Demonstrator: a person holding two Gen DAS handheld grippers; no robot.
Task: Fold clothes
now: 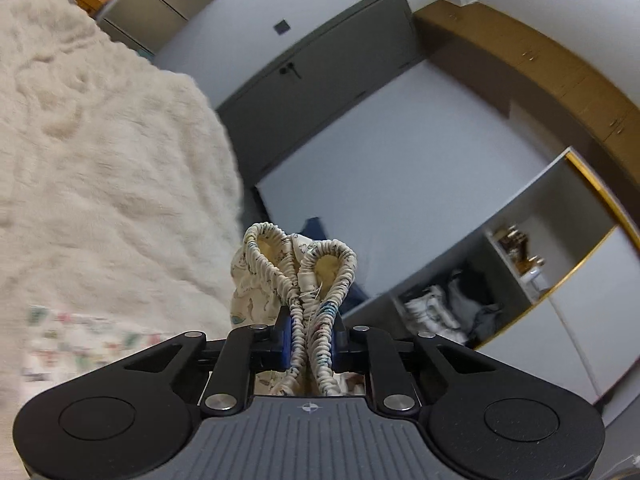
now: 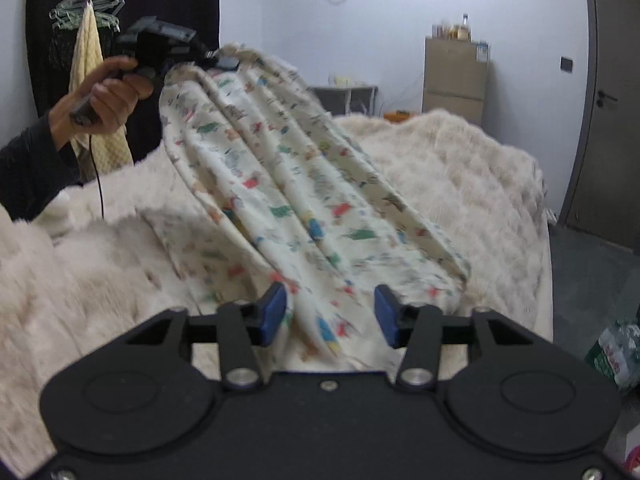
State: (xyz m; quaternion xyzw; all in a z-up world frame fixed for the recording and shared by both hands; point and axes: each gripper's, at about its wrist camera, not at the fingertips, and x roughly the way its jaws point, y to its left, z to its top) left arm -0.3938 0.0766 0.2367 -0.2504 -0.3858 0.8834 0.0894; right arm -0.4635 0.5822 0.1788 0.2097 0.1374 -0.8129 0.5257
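A cream garment (image 2: 288,184) printed with small coloured figures stretches from high at the left down onto the bed. My left gripper (image 1: 312,334) is shut on its gathered elastic waistband (image 1: 308,276), which loops up past the fingertips. In the right wrist view the left gripper (image 2: 192,54) holds that end raised in the air. My right gripper (image 2: 326,314) is open, its blue pads (image 2: 272,312) either side of the garment's lower end, just above the cloth. Whether the pads touch the cloth I cannot tell.
A fluffy cream blanket (image 2: 460,168) covers the bed. A grey door (image 2: 604,120) and dark floor lie to the right. A cabinet (image 2: 456,80) stands at the far wall. Open shelves with clothes (image 1: 452,304) show in the left wrist view. Hangers and a towel (image 2: 86,80) hang at left.
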